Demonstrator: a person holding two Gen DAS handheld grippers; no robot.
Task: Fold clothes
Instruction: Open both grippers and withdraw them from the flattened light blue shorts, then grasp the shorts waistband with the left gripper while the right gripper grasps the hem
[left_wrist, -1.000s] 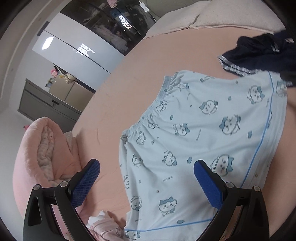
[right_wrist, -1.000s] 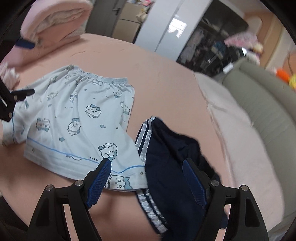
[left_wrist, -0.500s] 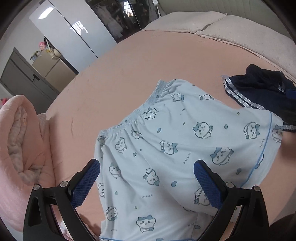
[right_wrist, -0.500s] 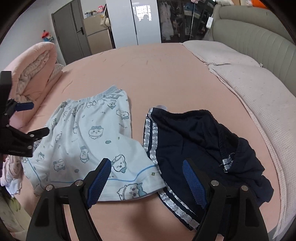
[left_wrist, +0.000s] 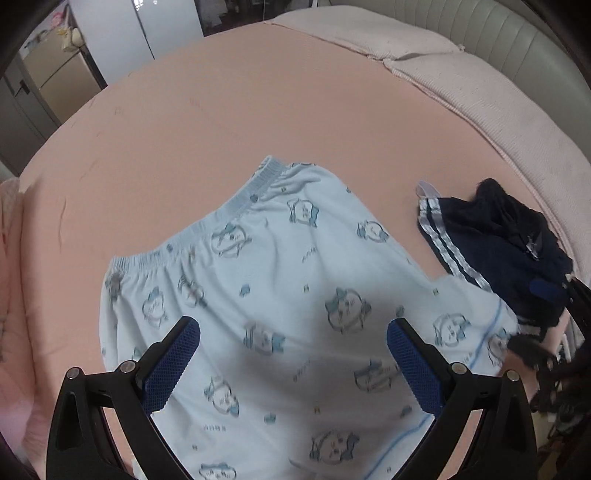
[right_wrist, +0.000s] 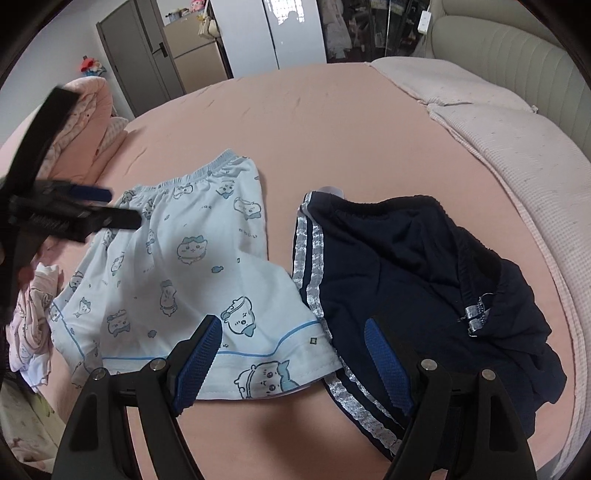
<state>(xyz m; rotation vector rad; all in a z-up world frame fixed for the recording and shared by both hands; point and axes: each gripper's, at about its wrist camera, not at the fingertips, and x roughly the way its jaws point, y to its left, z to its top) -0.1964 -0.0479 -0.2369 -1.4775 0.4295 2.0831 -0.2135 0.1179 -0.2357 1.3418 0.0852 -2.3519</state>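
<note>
The left claw (left_wrist: 293, 345) hangs spread and empty over the light blue cartoon-print shorts (right_wrist: 177, 284) lying flat on the pink bed (right_wrist: 332, 140), while the right claw (right_wrist: 293, 345), also spread and empty, straddles their hem and the crumpled navy shorts (right_wrist: 406, 266) just right.

Both wrist cams looked steeply down at the bed (left_wrist: 258, 110), close; shared the blue shorts (left_wrist: 295, 295) and navy shorts (right_wrist: 406, 258).
</note>
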